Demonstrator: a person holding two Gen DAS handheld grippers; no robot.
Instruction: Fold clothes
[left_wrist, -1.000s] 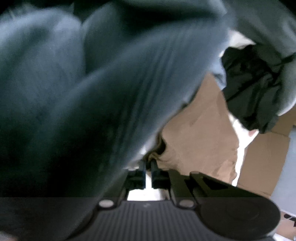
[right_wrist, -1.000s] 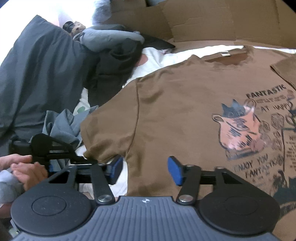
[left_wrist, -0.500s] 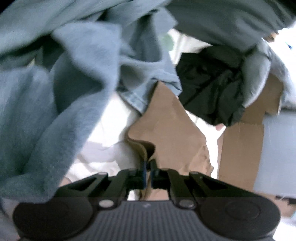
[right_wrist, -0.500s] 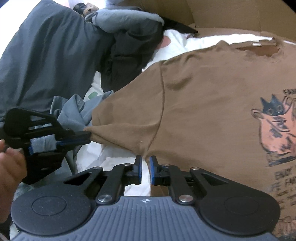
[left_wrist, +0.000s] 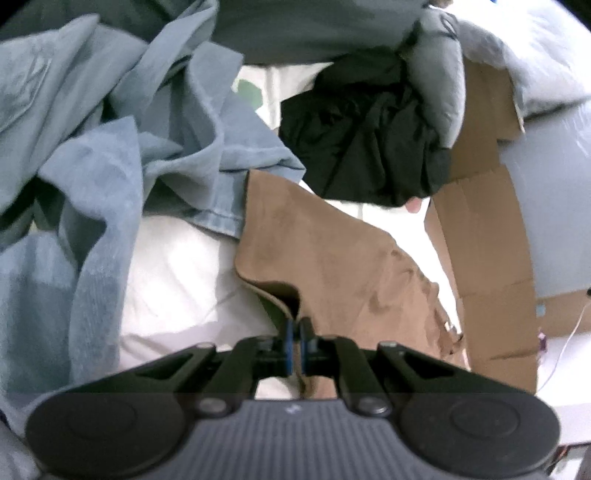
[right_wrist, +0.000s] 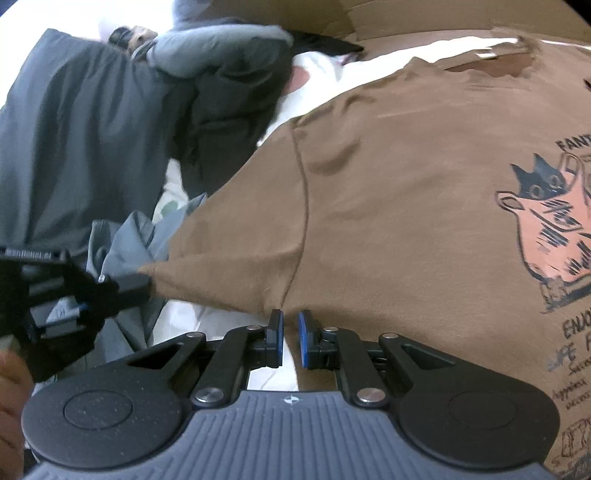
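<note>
Both the left gripper (left_wrist: 294, 332) and right gripper (right_wrist: 290, 325) clamp the brown T-shirt (right_wrist: 388, 192) sleeve, body extending far right.

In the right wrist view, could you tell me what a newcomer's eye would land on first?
The brown T-shirt fills most of the frame, with a cat-in-a-pot print at its right edge. The left gripper pinches the sleeve tip at the left, pulling it to a point, while the right gripper is shut on the shirt's lower edge. Dark grey clothes are heaped at upper left.
</note>
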